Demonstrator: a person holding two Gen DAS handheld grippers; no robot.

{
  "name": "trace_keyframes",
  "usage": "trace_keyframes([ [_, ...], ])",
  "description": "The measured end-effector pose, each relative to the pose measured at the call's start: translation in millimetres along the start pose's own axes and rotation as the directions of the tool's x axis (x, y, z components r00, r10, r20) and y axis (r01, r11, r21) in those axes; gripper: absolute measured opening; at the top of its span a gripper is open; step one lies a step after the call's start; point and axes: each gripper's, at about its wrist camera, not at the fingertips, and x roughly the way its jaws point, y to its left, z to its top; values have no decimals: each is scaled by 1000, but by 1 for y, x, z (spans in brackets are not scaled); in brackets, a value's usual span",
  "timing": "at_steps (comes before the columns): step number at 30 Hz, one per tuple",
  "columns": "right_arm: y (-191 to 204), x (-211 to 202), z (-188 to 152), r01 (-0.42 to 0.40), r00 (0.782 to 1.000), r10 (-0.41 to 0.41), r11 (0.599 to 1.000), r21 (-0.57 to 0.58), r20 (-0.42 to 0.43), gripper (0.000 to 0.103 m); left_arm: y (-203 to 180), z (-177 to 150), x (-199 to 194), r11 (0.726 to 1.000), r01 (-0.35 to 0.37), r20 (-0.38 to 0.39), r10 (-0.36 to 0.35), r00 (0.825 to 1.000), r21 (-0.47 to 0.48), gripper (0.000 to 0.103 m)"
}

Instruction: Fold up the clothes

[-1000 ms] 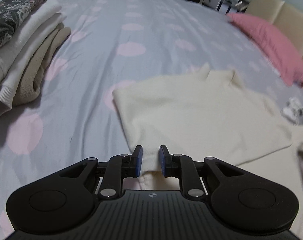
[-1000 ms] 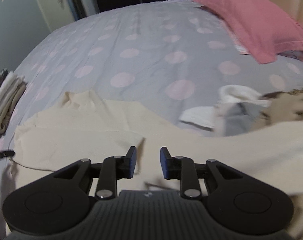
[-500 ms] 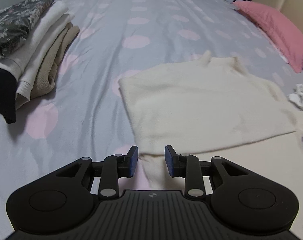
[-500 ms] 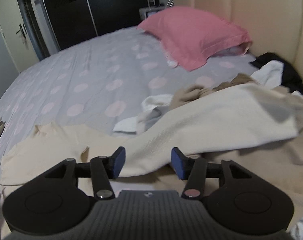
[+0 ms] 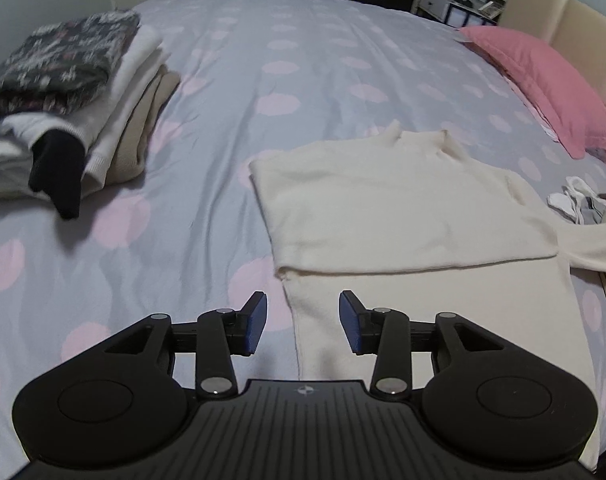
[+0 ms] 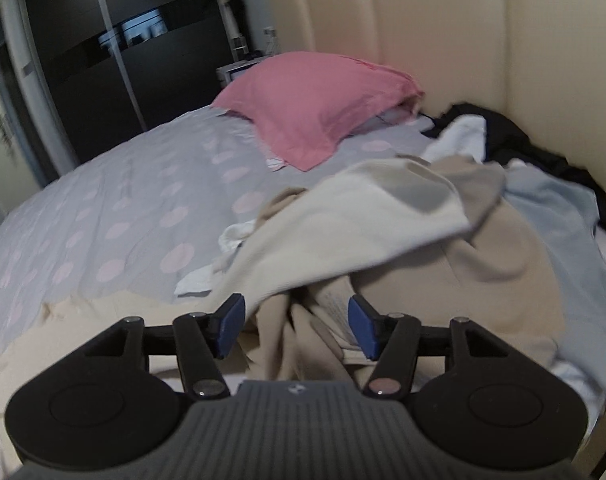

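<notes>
A cream sweater (image 5: 403, 208) lies flat on the dotted bedspread (image 5: 303, 60), one sleeve folded across its chest. My left gripper (image 5: 303, 328) hovers above the sweater's left side edge. Its jaws are opening and its pads touch no cloth. In the right wrist view the sweater's other sleeve (image 6: 363, 216) stretches out over a heap of loose clothes (image 6: 503, 264). My right gripper (image 6: 295, 324) hangs over crumpled beige fabric at the heap's near edge. Its jaws are opening too, with nothing pinched between them.
A stack of folded clothes (image 5: 83, 92) sits at the left of the bed. A pink pillow (image 5: 551, 80) (image 6: 315, 96) leans at the padded headboard (image 6: 463, 40). White socks (image 5: 579, 200) lie beside the sweater. A dark wardrobe (image 6: 123, 60) stands beyond the bed.
The left gripper has risen and drawn back from the sweater, its jaws spreading wider. The right gripper has swung right from the sweater toward the heap by the headboard, with its jaws widening.
</notes>
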Motion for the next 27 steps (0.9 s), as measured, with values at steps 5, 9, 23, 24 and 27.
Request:
trace_keyframes([
  [5, -6, 4, -1, 29, 1000, -29, 999, 43, -1, 61, 4, -2, 4, 999, 11, -12, -11, 1000, -38, 38],
  [9, -14, 5, 1, 60, 998, -61, 994, 96, 10, 60, 0, -1, 7, 999, 20, -15, -21, 1000, -39, 38],
  [23, -59, 40, 25, 57, 997, -70, 937, 345, 26, 38, 2, -3, 14, 997, 15, -43, -18, 999, -74, 39],
  [24, -58, 43, 25, 63, 997, -75, 940, 335, 25, 36, 2, -3, 15, 997, 12, -46, -15, 999, -74, 39],
  [27, -57, 50, 27, 69, 996, -81, 948, 310, 27, 24, 3, -4, 19, 997, 6, -57, -11, 998, -77, 40],
])
